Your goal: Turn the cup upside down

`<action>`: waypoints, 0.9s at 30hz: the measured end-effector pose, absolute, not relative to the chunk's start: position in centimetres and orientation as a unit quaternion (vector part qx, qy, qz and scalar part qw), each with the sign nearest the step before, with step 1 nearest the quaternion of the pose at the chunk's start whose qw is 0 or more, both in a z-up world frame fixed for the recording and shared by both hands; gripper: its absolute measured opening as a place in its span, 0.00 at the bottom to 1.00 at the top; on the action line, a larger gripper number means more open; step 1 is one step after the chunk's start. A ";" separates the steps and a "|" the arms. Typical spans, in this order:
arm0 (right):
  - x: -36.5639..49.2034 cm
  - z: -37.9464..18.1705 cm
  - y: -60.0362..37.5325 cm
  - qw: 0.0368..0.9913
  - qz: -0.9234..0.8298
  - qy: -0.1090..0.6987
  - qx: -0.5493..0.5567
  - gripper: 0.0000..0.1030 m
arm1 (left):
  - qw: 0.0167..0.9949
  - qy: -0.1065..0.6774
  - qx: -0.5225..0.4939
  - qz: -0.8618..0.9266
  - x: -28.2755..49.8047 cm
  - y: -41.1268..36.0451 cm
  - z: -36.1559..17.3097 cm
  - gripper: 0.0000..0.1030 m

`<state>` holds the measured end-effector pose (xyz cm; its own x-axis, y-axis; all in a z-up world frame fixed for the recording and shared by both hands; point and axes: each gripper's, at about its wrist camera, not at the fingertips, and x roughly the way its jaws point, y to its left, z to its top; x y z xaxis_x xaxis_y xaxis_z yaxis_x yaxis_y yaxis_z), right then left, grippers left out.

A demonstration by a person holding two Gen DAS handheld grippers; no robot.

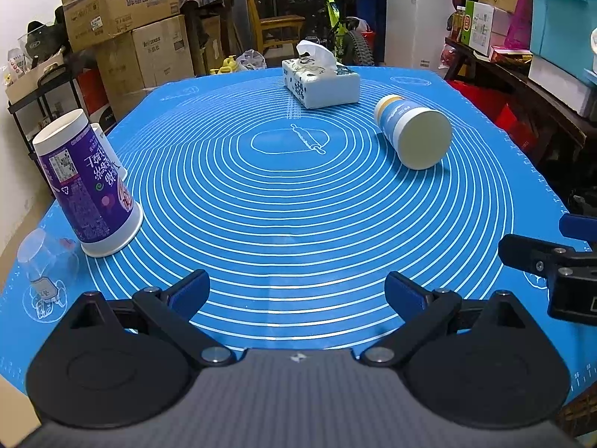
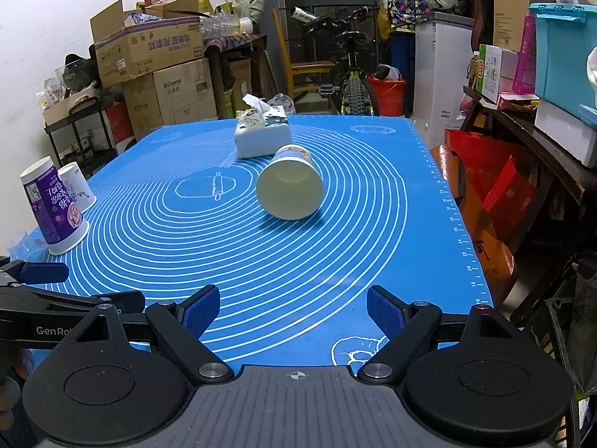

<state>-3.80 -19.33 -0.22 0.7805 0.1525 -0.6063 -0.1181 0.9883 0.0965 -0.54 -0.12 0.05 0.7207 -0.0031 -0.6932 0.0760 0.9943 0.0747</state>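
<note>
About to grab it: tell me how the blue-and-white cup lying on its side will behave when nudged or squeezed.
The cup lies on its round wall on the mat, so it will probably roll in a curve. It looks like thin paper: likely light, and may crush under a hard pinch.

Stacked cardboard boxes [image 2: 149, 56] line a white wall [image 2: 56, 3]; a bicycle [image 2: 350, 74] stands beside a wooden chair [image 2: 302, 67].

White cup [image 1: 108, 149] — mostly hidden behind purple cup [image 1: 86, 186].
</note>
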 end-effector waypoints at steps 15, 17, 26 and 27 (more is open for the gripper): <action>-3.8 -0.2 -19.4 0.944 0.072 0.322 0.027 0.85 | 0.926 0.373 0.050 -0.017 -0.5 -0.1 0.1 0.96; -3.9 -0.2 -19.4 0.944 0.071 0.322 0.028 0.85 | 0.926 0.373 0.049 -0.018 -0.5 -0.1 0.1 0.96; -3.9 -0.2 -19.6 0.944 0.071 0.321 0.029 0.85 | 0.926 0.372 0.053 -0.018 -0.6 -0.2 0.0 0.96; -3.9 -0.2 -19.6 0.944 0.071 0.321 0.029 0.85 | 0.926 0.372 0.053 -0.019 -0.6 -0.2 0.0 0.96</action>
<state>-3.94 -19.60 -0.20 0.7836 0.1528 -0.6021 -0.1160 0.9882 0.0997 -0.58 -0.22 0.01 0.7221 0.0044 -0.6918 0.0749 0.9936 0.0845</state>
